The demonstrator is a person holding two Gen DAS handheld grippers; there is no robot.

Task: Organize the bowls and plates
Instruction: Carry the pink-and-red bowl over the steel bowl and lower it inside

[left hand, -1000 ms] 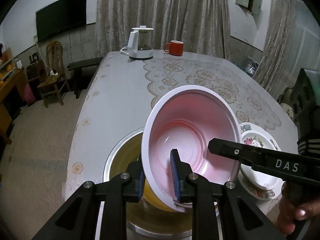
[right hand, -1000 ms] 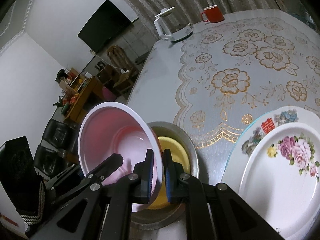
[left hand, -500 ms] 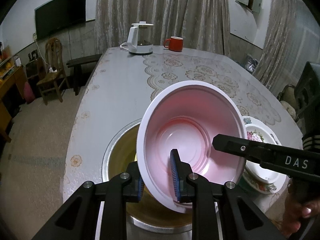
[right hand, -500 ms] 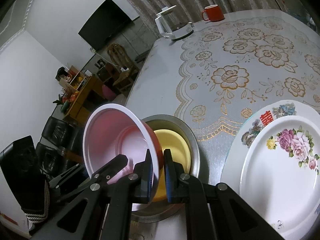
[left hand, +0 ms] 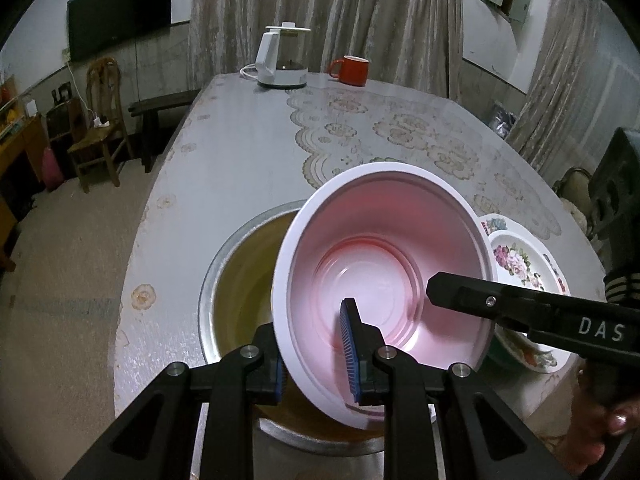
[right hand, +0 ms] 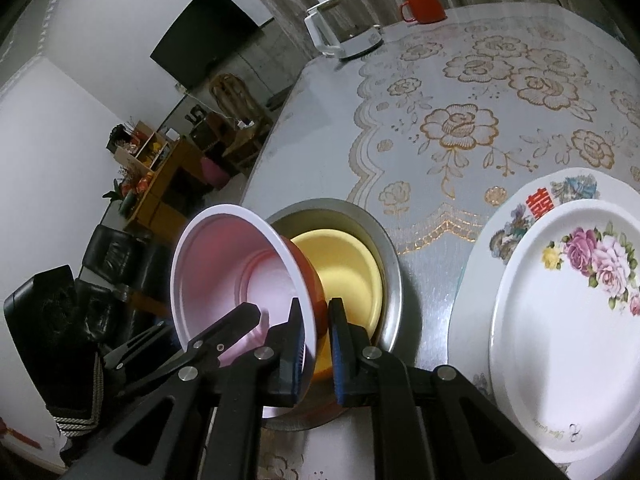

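Both grippers on the red bowl, tipped over the metal basin.

The left gripper (left hand: 320, 360) is clamped on the near rim of the red bowl (left hand: 384, 276), one pad inside on the pale pink lining, the other outside against the wall. The right gripper (right hand: 314, 350) straddles the opposite side of the rim and its jaws are opening, the rim between them; whether the pads press on it is hard to judge from here. The bowl hangs tilted, mouth facing up and back toward the left camera, base angled down toward the yellow bowl (right hand: 346, 276) nested in the metal basin (right hand: 390, 264). It sits above the basin's near side at the table's (left hand: 248, 148) edge. To the right lie the stacked floral plates (right hand: 560, 320), just beside the basin.
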